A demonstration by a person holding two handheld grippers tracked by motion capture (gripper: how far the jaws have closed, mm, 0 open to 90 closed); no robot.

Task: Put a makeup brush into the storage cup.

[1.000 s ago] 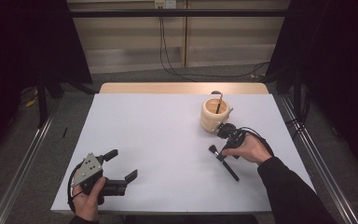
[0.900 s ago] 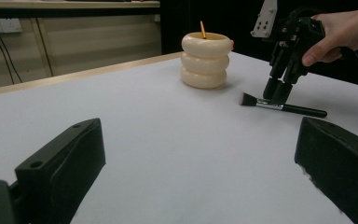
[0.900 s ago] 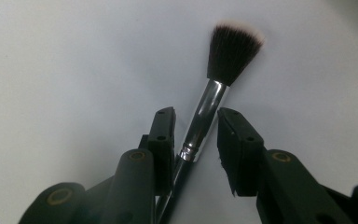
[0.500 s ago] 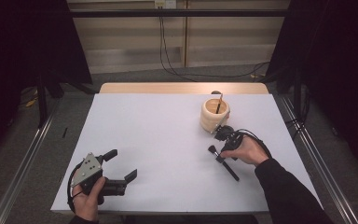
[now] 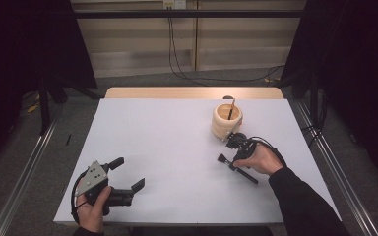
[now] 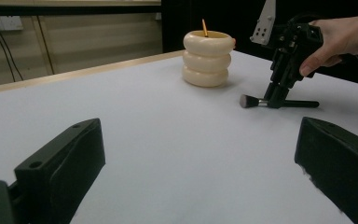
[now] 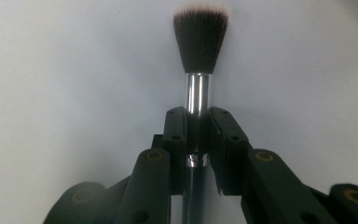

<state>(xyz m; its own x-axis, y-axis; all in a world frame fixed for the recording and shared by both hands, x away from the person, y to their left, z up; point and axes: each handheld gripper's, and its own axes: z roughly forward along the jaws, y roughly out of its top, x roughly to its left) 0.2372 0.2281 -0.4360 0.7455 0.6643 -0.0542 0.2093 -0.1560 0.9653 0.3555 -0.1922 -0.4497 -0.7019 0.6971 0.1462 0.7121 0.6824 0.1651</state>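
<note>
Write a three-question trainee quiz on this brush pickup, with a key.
1. True or false: the right gripper has its jaws pressed on the brush at the metal collar.
2. What stands in the cream holder? A) a thin stick B) a spoon C) a pair of scissors
3. Fill in: the left gripper rests on the white table with its jaws ____.

Key
1. True; the jaws have just been closing on the brush, which lies flat on the table.
2. A
3. open, nothing between them
</note>
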